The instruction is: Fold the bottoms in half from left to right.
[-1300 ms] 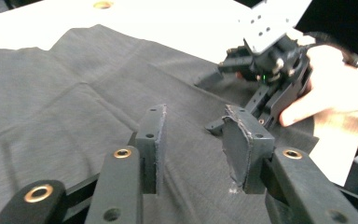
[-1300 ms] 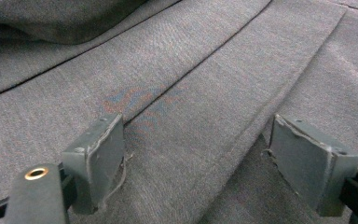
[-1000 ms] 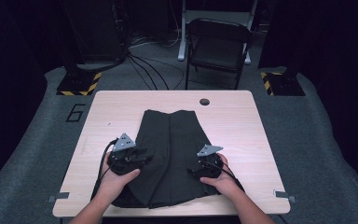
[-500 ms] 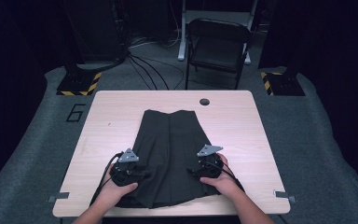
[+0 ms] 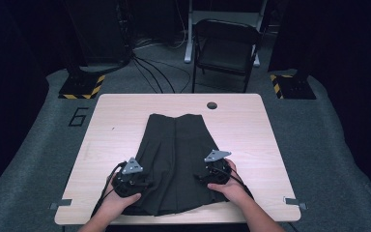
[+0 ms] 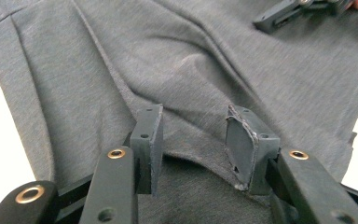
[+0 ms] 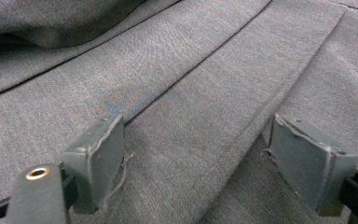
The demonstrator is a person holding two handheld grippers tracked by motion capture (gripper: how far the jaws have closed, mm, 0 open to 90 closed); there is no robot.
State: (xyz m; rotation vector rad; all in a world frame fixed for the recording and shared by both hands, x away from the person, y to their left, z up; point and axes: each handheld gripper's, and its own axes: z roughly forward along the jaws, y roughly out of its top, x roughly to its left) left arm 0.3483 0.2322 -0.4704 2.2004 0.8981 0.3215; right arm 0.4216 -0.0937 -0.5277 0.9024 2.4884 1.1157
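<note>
Bare pale wood of the table (image 5: 111, 125) flanks the dark grey pleated skirt (image 5: 176, 145), which lies flat at the table's middle. The left gripper (image 5: 131, 180) rests at the skirt's left hem, jaws half apart, just opened slightly, over a raised fold. The right gripper (image 5: 216, 170) stands wide over smooth woven pleats.

Left gripper (image 5: 142, 182) low at the person's left, jaws half apart and just opening, pads (image 6: 150, 140) clear of each other, right gripper (image 5: 204, 175) level beside it, jaws spread wide, both hands gripping from behind
</note>
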